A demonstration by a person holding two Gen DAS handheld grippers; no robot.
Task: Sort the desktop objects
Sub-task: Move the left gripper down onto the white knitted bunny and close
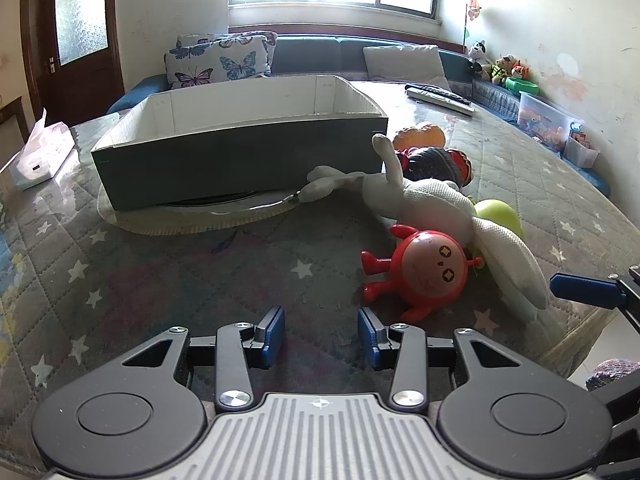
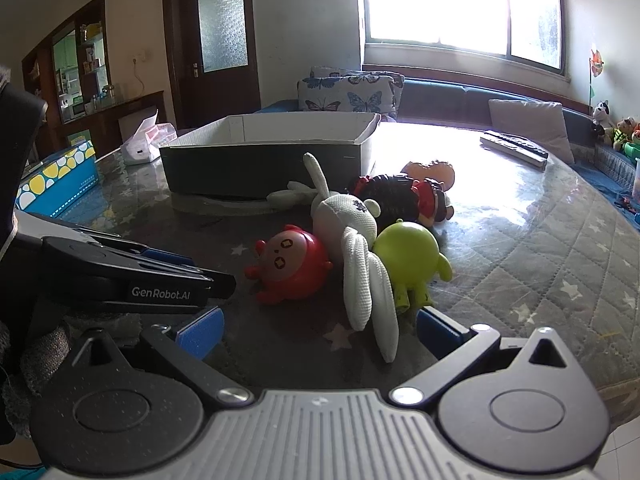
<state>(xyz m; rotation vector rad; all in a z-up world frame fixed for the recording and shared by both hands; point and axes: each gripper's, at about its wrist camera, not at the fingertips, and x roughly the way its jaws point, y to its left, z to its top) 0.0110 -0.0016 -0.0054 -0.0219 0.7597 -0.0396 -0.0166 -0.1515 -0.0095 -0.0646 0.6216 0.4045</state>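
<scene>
Apparently nothing is sorted yet: the dark cardboard box with white inside (image 1: 240, 152) looks empty at frame centre, while the toys lie heaped right of it on the tabletop (image 1: 160, 272). The white knitted rabbit plush (image 2: 352, 240) lies lengthwise, ears toward me. My left hand-held gripper (image 1: 322, 334) and right hand-held gripper (image 2: 320, 330) gape wide, holding nothing.

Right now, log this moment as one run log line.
stage: pre-grasp | left gripper: open, empty | right gripper: open, empty | toys: beside box, none inside | nearest: red toy
</scene>
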